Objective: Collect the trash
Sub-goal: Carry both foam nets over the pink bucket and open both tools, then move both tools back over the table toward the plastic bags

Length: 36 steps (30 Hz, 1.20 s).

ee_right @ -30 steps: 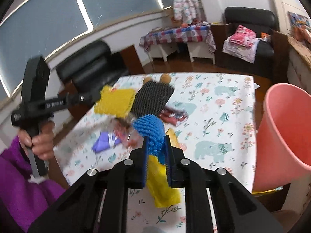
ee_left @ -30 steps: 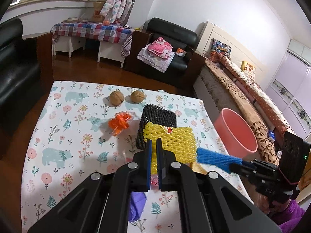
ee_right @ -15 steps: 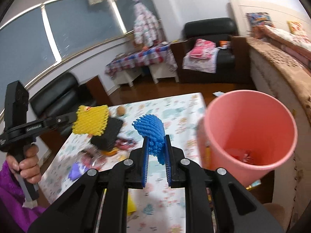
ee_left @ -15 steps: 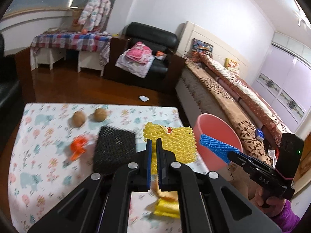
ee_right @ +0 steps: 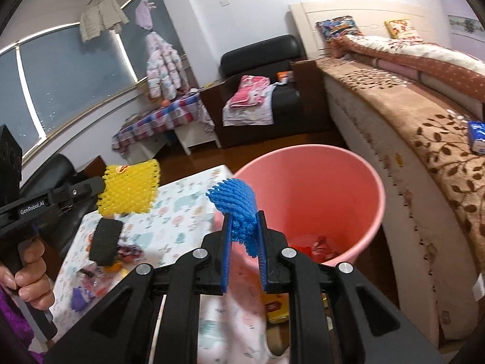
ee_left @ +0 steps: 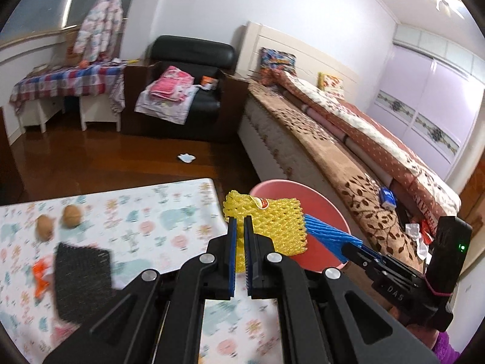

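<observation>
Your right gripper [ee_right: 245, 233] clamps the blue foam net [ee_right: 238, 209], your left gripper [ee_left: 239, 236] the yellow foam net [ee_left: 272, 227]; centre both above the pink bin [ee_right: 318, 188] at mid-frame before letting go.

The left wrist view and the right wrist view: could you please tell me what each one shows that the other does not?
Left only: two walnuts on the table.
Right only: red wrappers inside the bin, and the hand on the left gripper.
Both: the yellow net in the left gripper, the blue net in the right gripper, the bin, black net, bed.
</observation>
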Each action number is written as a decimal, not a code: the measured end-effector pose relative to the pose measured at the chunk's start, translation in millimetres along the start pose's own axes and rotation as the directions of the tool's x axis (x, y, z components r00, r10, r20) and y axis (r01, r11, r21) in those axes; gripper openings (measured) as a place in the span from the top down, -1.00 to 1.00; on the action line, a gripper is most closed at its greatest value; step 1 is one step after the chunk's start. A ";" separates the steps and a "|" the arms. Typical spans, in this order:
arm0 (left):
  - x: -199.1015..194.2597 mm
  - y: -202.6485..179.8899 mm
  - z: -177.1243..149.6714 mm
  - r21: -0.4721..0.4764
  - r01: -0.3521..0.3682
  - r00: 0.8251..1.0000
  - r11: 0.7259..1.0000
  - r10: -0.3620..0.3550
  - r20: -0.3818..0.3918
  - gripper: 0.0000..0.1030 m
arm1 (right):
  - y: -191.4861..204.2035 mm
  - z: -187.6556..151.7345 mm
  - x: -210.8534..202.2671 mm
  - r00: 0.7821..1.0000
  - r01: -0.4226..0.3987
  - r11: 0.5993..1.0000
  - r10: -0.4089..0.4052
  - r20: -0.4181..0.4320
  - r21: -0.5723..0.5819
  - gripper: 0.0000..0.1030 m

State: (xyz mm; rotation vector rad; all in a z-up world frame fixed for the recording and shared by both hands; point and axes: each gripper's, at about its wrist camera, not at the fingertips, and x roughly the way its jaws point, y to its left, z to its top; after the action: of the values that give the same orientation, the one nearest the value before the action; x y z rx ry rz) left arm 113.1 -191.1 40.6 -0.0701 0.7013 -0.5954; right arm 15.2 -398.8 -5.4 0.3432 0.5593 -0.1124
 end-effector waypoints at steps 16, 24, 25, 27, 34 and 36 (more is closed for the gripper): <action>100.0 -56.9 0.4 0.108 -0.012 0.993 0.994 0.024 -0.114 0.92 | -32.2 -4.2 17.3 0.993 0.112 0.993 -0.111 -0.032 0.044 0.70; 110.4 -55.8 0.3 0.095 0.003 0.991 0.995 0.010 -0.136 0.78 | -40.1 -5.0 20.5 0.992 0.121 0.989 -0.118 -0.039 0.081 0.70; 110.0 -55.3 -0.1 0.095 0.005 0.991 0.995 0.008 -0.136 0.67 | -40.1 -5.1 20.4 0.992 0.120 0.989 -0.117 -0.039 0.083 0.70; 107.8 -54.9 -0.6 0.092 0.010 0.991 0.996 0.002 -0.133 0.33 | -40.2 -4.6 20.5 0.992 0.125 0.988 -0.122 -0.041 0.088 0.70; 92.3 -51.2 3.1 0.081 0.023 0.994 0.996 -0.014 -0.104 0.18 | -38.1 -2.2 15.8 0.994 0.109 0.990 -0.108 -0.022 0.093 0.31; 87.1 -49.6 4.1 0.076 0.024 0.995 0.997 -0.016 -0.098 0.17 | -35.9 -2.4 13.3 0.994 0.108 0.990 -0.107 -0.015 0.089 0.29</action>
State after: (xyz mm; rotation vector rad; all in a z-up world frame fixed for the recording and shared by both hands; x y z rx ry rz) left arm 144.1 -279.8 5.3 0.0239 0.7720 -0.6480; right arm 18.3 -431.7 -24.8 0.4008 0.5842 -0.2406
